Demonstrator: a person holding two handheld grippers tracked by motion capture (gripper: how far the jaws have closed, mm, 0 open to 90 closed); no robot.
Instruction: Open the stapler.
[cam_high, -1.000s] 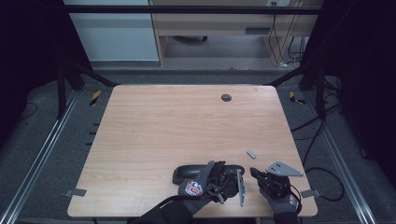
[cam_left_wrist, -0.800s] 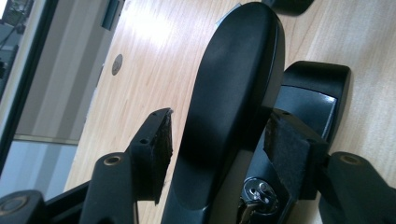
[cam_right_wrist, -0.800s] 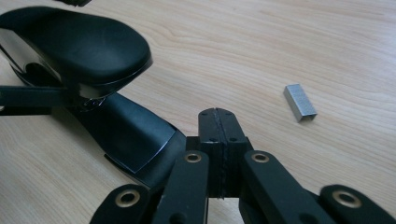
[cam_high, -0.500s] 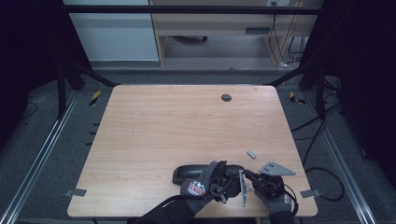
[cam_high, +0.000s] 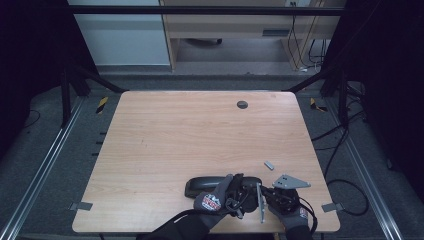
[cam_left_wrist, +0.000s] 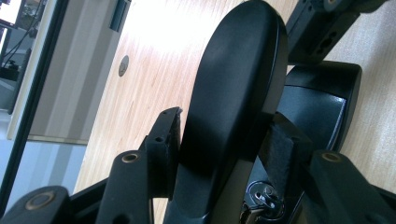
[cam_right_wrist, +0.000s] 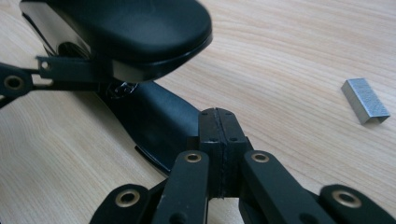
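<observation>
The stapler (cam_left_wrist: 233, 93) lid is clamped between the left gripper (cam_left_wrist: 219, 140) pads and held raised, while the right gripper (cam_right_wrist: 218, 140), moved in from a second ago, is pressed shut on the base beneath, leaving the staples (cam_right_wrist: 365, 100) unloaded beside it.

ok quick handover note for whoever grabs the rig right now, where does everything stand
Left tool: shut on the stapler's top arm, which is lifted open away from the stapler base.
Right tool: jaws shut with nothing between them, tips at the base's near end.
Stapler sits near the front edge of the table; the staple strip lies loose on the wood to its right.
Done: stapler opened.
Left, likely: pick up the staple strip, load it, close the arm.
</observation>
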